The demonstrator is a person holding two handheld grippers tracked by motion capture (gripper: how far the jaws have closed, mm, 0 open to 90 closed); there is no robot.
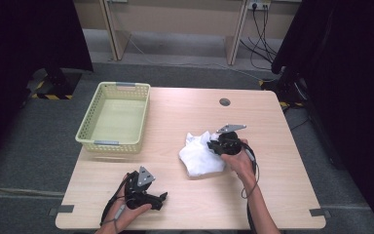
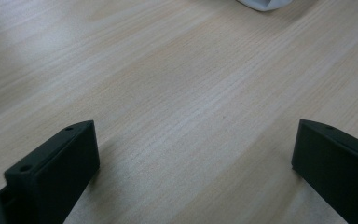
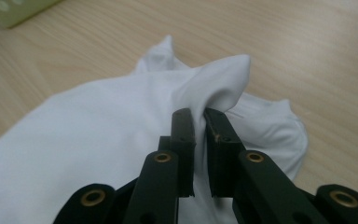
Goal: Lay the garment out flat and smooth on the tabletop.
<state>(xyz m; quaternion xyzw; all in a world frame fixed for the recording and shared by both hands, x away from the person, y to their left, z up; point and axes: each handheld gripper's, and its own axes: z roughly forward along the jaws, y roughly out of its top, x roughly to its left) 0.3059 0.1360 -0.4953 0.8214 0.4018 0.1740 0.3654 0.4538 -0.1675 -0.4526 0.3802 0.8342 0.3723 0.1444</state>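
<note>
A crumpled white cloth (image 1: 199,155) lies near the middle of the wooden table (image 1: 185,112). My right gripper (image 1: 214,145) sits at the cloth's right edge, shut on a pinched fold of it. In the right gripper view the black jaws (image 3: 199,122) press a ridge of the white cloth (image 3: 121,116) between their pads. My left gripper (image 1: 163,199) rests low at the table's front left, pointing right, its jaws wide apart. The left gripper view has bare wood between the two fingers (image 2: 56,168), with a corner of the cloth (image 2: 261,3) at the top edge.
A pale yellow-green plastic basket (image 1: 90,130) stands at the table's back left with nothing in it. A round cable hole (image 1: 225,102) sits near the far edge. Dark curtains flank both sides, and cables run on the floor behind.
</note>
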